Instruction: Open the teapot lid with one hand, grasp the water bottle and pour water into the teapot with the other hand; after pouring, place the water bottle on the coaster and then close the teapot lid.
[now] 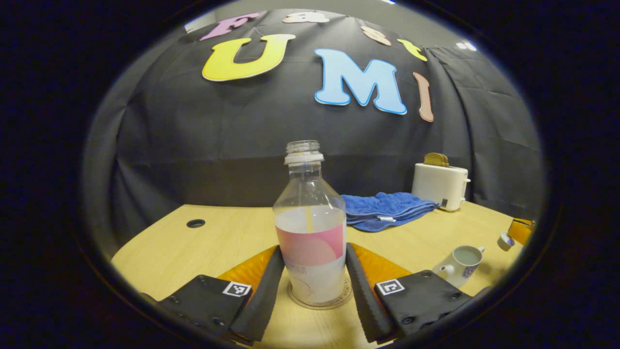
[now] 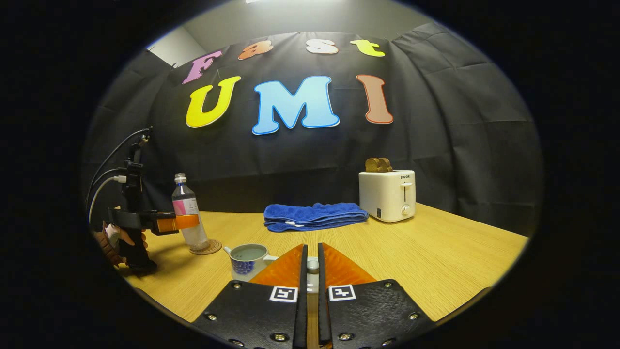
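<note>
At frame centre, left gripper view: water bottle [image 1: 310, 228] upright on coaster [image 1: 319, 301], left tongs [image 1: 312, 281] released astride it. Right tongs [image 2: 312, 265] clenched on lid [image 2: 313, 264]; teapot [image 2: 248, 261] open. Next, by judgement: withdraw left, re-lid.

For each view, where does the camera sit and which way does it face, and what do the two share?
Left gripper view: rides the left gripper, low over the table, facing the bottle on its coaster between open fingers.
Right gripper view: rides the right gripper, shut on the lid, facing the wall; a hand holds the left gripper at far left.
Shared: bottle, teapot, towel, toaster.
</note>
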